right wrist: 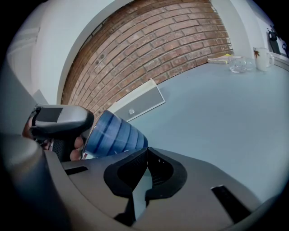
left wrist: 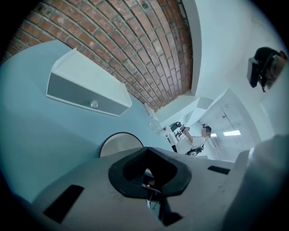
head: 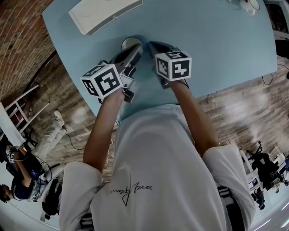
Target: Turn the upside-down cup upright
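The blue ribbed cup (right wrist: pixel 115 135) lies tilted, its narrow end pointing up and to the right in the right gripper view. In the head view its pale round end (head: pixel 130 43) faces up on the light blue table (head: pixel 216 40). My left gripper (head: pixel 137 50) reaches in from the left with its jaws pinched together at the cup's rim. In its own view the left gripper (left wrist: pixel 146 151) has the cup's pale disc (left wrist: pixel 118 143) just left of the tips. My right gripper (right wrist: pixel 145 153) is shut and empty, right beside the cup (head: pixel 151 45).
A white box (head: pixel 104 13) with a small knob stands on the table beyond the cup. A glass (right wrist: pixel 238 64) and a white mug (right wrist: pixel 262 58) sit at the far edge. A brick wall runs along the table's far side. The table's near edge lies under my arms.
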The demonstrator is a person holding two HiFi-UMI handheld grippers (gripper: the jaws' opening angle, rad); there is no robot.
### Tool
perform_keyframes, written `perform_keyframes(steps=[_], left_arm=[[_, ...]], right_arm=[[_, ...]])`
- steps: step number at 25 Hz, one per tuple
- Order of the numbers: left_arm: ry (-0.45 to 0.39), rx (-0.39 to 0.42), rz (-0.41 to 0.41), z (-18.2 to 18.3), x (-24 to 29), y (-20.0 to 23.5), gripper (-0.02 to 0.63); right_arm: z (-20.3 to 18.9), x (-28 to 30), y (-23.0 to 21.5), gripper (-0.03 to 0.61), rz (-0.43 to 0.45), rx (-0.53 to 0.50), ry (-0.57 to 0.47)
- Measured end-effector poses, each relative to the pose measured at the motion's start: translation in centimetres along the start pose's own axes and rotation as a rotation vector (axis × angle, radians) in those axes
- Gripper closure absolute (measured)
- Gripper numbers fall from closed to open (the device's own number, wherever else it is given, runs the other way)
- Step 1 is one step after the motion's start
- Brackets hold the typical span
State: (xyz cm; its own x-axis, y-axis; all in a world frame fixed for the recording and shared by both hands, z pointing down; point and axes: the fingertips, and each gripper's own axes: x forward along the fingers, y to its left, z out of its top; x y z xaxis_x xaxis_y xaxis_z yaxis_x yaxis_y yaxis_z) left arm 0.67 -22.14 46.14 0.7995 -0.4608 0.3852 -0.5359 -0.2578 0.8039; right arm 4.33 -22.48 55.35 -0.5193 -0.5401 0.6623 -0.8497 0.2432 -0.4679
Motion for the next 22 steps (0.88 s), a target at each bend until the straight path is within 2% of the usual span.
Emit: perform_keyframes(steps=[22], left_arm=[[0.006,0.011,0.002,-0.69,1.1,-0.6,0.603]], right_arm=[[-0.38,-0.79,-0.85,0.557,0.007,0.022,-0.006]])
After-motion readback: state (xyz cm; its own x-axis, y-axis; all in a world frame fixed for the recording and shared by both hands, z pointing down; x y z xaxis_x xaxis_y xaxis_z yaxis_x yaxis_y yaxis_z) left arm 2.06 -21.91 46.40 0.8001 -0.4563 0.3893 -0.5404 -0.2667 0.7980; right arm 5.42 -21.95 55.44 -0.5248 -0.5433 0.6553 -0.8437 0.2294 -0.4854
